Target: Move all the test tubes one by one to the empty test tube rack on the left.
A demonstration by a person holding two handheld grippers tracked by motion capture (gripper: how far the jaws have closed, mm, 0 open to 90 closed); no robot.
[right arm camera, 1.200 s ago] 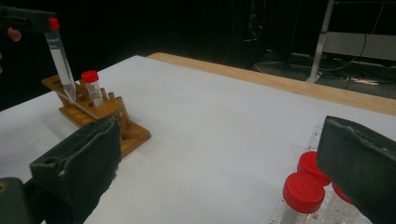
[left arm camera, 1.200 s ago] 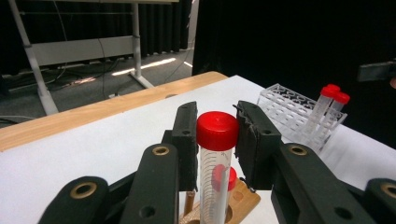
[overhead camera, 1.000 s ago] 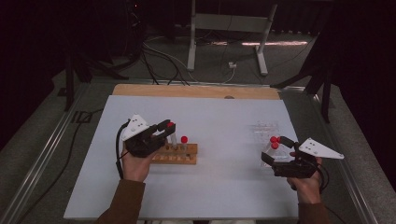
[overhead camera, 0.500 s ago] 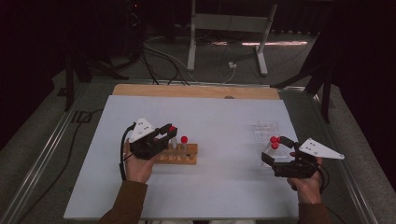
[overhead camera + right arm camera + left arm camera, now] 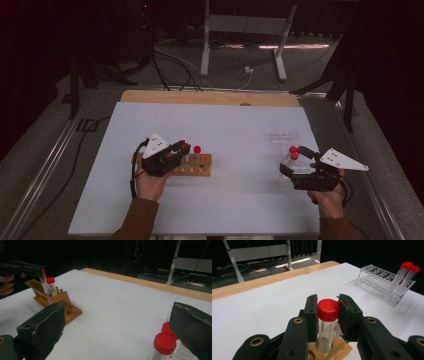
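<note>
My left gripper (image 5: pixel 328 312) is shut on a clear tube (image 5: pixel 325 332) just under its red cap, and the tube's lower end sits in a hole of the wooden rack (image 5: pixel 339 351). In the high view this gripper (image 5: pixel 181 147) hangs over the rack's (image 5: pixel 197 167) left part, beside a second red-capped tube (image 5: pixel 197 149) standing in it. My right gripper (image 5: pixel 120 325) stands open at the right, its jaws wide on either side of two red-capped tubes (image 5: pixel 165 343) in a clear plastic rack (image 5: pixel 285 140), touching neither.
The white sheet (image 5: pixel 235 125) covers the table, with a wooden strip (image 5: pixel 210 97) along its far edge. Cables and a metal stand's legs (image 5: pixel 240 50) lie on the dark floor beyond. Bare sheet lies between the two racks.
My left gripper has sunk with the tube toward the wooden rack. The right gripper has stayed where it was.
</note>
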